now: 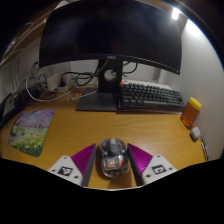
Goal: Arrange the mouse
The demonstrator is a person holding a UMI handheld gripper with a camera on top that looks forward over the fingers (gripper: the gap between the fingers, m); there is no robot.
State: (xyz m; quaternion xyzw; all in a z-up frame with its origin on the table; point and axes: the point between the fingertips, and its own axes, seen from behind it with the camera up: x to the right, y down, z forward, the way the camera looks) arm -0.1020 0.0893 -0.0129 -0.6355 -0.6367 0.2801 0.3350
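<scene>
Gripper view, fingers (111,163) clasping mouse (111,157)

mouse (111,157): its lower part is hidden between the gripper (111,165) fingers; whether both pads press on it cannot be told
monitor (110,32): screen dark, nothing readable
keyboard (152,96): keys too small to read
mouse pad (32,131): print too blurred to make out
yellow object (191,112): kind unclear
cables (55,82): tangled, ends hidden

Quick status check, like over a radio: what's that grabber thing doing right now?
Gripper shut on mouse, held above desk. Mousepad lies ahead, off to one side. Keyboard and monitor stand farther back; path between clear.
</scene>
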